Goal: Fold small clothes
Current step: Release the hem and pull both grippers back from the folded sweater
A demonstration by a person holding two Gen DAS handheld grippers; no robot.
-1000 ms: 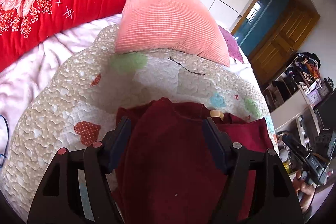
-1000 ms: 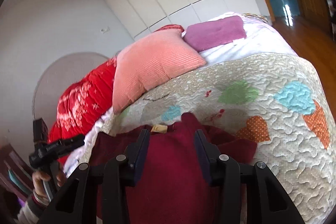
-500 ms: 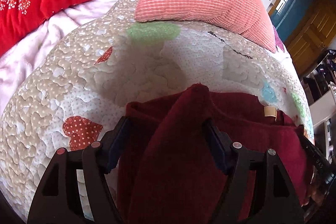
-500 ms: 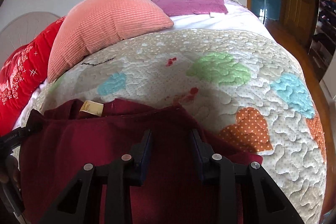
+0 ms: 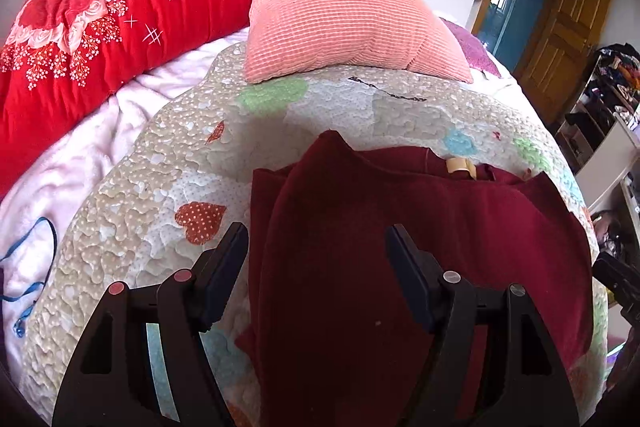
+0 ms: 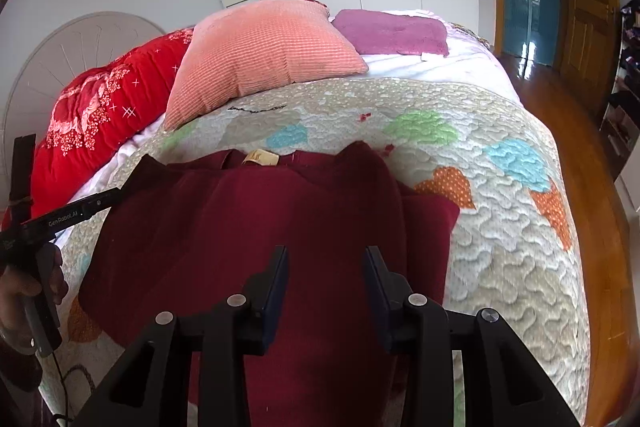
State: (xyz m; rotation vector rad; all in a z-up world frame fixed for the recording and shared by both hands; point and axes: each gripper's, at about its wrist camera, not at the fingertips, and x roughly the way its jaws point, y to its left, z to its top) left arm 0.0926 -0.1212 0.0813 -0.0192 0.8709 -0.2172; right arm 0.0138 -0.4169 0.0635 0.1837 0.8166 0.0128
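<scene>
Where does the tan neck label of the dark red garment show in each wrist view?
Left wrist: the tan neck label sits right of centre, at the dark red garment's far edge.
Right wrist: the label sits left of centre, again at the far edge.
Shared landmark: the salmon pillow on the quilt beyond the garment.

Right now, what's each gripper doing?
Left gripper: jaws wide, maroon garment between; grip unclear.
Right gripper: jaws just opened slightly, over garment; grip unclear.

Near end of the dark red garment (image 5: 420,247) cut off by the bottom edge, tan neck label (image 6: 261,158) too small to read, shelf clutter (image 5: 616,75) blurred.
</scene>
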